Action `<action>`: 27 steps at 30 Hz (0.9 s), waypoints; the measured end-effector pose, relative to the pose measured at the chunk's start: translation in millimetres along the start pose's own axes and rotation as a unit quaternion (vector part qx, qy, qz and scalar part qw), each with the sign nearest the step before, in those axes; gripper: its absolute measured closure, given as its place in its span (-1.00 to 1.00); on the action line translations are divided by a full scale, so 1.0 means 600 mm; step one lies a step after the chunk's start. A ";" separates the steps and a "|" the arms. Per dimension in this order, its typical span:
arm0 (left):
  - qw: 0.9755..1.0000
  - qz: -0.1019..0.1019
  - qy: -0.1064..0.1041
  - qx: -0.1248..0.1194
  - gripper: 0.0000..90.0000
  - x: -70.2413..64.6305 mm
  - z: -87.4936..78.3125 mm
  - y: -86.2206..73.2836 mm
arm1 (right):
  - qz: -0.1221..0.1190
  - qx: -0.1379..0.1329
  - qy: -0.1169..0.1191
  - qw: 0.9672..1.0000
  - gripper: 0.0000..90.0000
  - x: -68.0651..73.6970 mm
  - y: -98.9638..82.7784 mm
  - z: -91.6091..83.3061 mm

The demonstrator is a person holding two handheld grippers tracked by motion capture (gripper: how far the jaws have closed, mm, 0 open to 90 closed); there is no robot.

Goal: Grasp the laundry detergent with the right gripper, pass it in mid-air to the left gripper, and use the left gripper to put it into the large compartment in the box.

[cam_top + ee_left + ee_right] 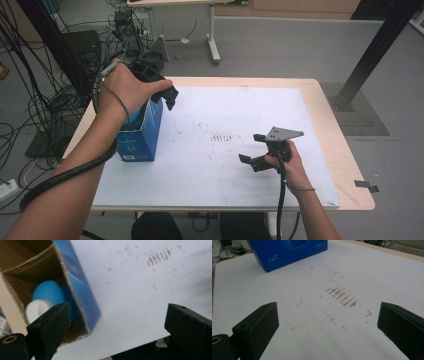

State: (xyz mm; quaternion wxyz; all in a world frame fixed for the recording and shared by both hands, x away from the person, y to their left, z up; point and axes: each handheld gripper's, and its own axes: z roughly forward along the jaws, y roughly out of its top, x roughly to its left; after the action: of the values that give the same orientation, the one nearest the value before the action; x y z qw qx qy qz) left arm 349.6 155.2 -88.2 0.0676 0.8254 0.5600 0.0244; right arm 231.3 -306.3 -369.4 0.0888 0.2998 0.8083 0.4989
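Note:
A blue cardboard box [140,135] stands open-topped on the left part of the white mat [225,170]. In the left gripper view the box [81,292] holds a round blue and white object [46,295]. My left gripper [169,98] hovers over the box's far right corner, its jaws wide apart with nothing between them [116,315]. My right gripper [251,147] is held low over the mat right of centre, also open and empty [328,312]. It faces the box [287,252] across the mat.
Brown smudges [222,136] mark the middle of the mat. The wooden table [350,170] shows as a bare strip along the right side. Cables and equipment [45,100] crowd the floor on the left. A black post [370,55] rises at the right rear.

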 end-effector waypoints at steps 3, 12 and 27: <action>1.000 0.025 -0.009 -0.001 -0.85 -0.025 0.001 0.000 | 0.006 0.002 -0.006 1.000 -0.92 -0.001 0.001 -0.003; 0.997 0.070 -0.018 -0.005 -0.85 -0.084 0.026 -0.014 | 0.015 0.004 -0.029 0.999 -0.92 -0.001 0.005 -0.020; 0.993 0.109 -0.052 0.012 -0.85 -0.137 0.115 -0.025 | 0.011 0.006 -0.051 0.999 -0.92 -0.003 0.009 -0.047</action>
State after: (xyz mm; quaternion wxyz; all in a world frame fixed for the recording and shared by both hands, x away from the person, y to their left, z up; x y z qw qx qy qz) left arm 313.2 78.6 -155.4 0.0840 0.8822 0.4630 -0.0181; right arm 222.1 -326.8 -351.3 0.1228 0.3347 0.8020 0.4792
